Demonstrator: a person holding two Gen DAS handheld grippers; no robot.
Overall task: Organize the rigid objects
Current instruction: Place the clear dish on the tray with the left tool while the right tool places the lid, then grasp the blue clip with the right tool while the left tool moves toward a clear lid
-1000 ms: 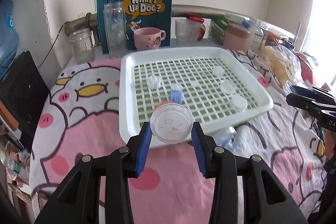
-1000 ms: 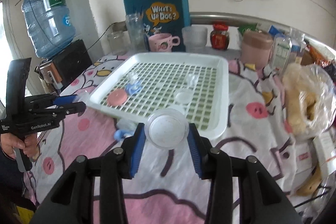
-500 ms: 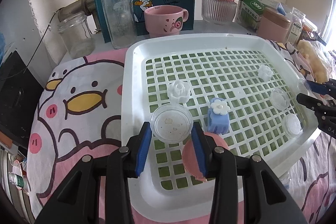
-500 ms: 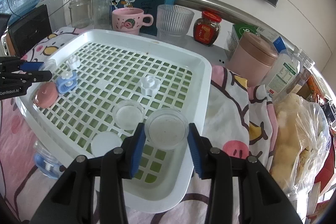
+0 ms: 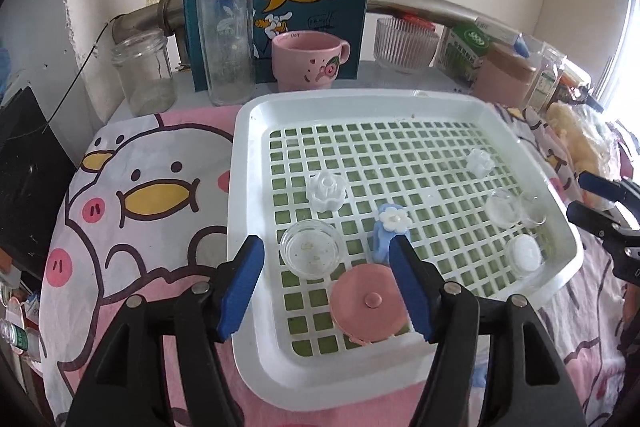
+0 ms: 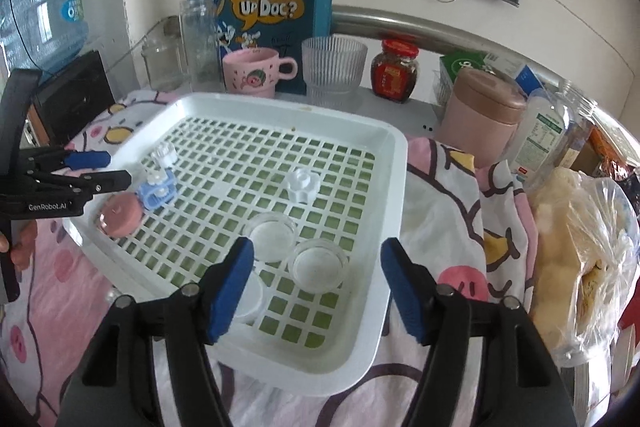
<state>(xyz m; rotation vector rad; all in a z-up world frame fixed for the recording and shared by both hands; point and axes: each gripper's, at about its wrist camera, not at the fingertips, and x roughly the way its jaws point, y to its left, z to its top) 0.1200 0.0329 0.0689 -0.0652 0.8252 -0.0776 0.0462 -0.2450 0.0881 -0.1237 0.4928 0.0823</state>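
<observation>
Seen from the left wrist, the left gripper [image 5: 326, 259] hangs over the near left corner of the white slatted tray [image 5: 256, 355], its blue fingers spread wide and holding nothing; a clear round dish [image 5: 311, 253] sits on the grid between them, touching neither, beside a pink round lid [image 5: 370, 303] and a blue flower-topped piece [image 5: 390, 231]. Half a second ago those fingers pinched that same dish; now they have let go, so this looks like the release step of a placement. From the right wrist, the right gripper [image 6: 316, 285] stands equally spread over the tray's near right corner, a second clear dish [image 6: 319, 264] resting free on the grid just beside a frosted one [image 6: 269, 237] and a white disc [image 6: 248, 297] partly hidden by the left finger. It too was gripped half a second ago. The next move likely calls for lifting both tools straight back without nudging the dishes, then reaching for the small clear and blue items glimpsed on the pink cartoon tablecloth [image 6: 452, 187] beyond the tray's near edge.
</observation>
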